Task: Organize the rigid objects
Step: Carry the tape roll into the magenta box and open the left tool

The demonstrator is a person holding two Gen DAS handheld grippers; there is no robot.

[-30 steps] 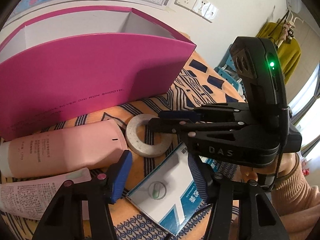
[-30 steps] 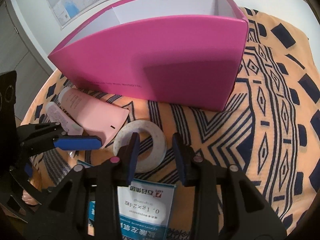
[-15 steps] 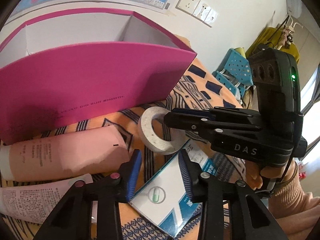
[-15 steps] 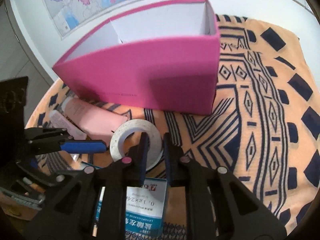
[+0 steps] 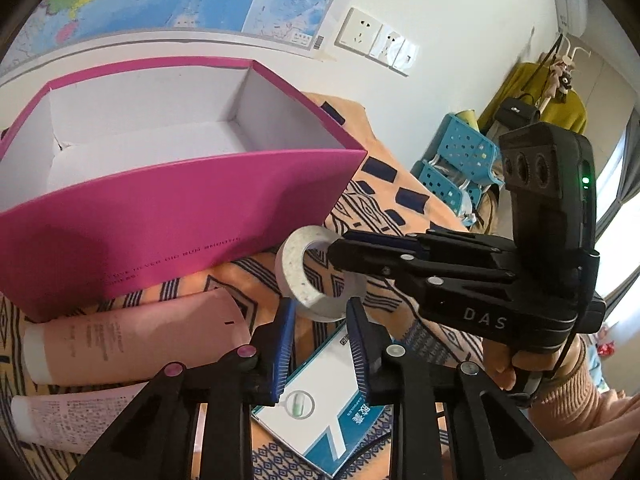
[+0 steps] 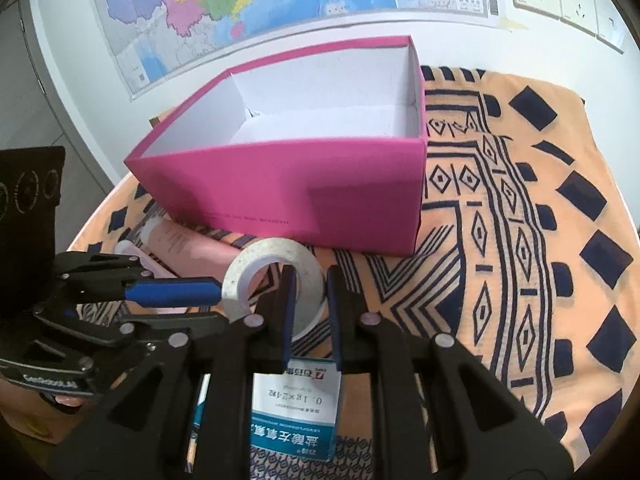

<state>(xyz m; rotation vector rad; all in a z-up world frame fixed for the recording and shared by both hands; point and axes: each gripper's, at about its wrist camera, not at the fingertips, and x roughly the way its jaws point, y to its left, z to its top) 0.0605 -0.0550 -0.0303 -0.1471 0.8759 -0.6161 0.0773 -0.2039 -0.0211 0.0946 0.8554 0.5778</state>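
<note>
My right gripper (image 6: 311, 312) is shut on the rim of a white tape roll (image 6: 312, 276) and holds it lifted and tilted above the cloth, in front of the open pink box (image 6: 280, 184). The roll also shows in the left wrist view (image 5: 296, 268), with the right gripper (image 5: 340, 246) clamped on it. My left gripper (image 5: 320, 344) is open and empty just below the roll; it shows at the left in the right wrist view (image 6: 176, 294). The pink box (image 5: 180, 208) has a white interior with nothing visible in it.
A pink tube (image 5: 132, 344) and a paler tube (image 5: 68, 416) lie on the patterned orange cloth (image 6: 520, 240) in front of the box. A blue-and-white medicine carton (image 5: 332, 396) lies under the grippers. Blue baskets (image 5: 460, 168) stand beyond the table.
The right gripper has closed on the tape roll and lifted it off the cloth, tilting it. The left gripper's fingers have narrowed and it has risen, so the box's inside now shows.
</note>
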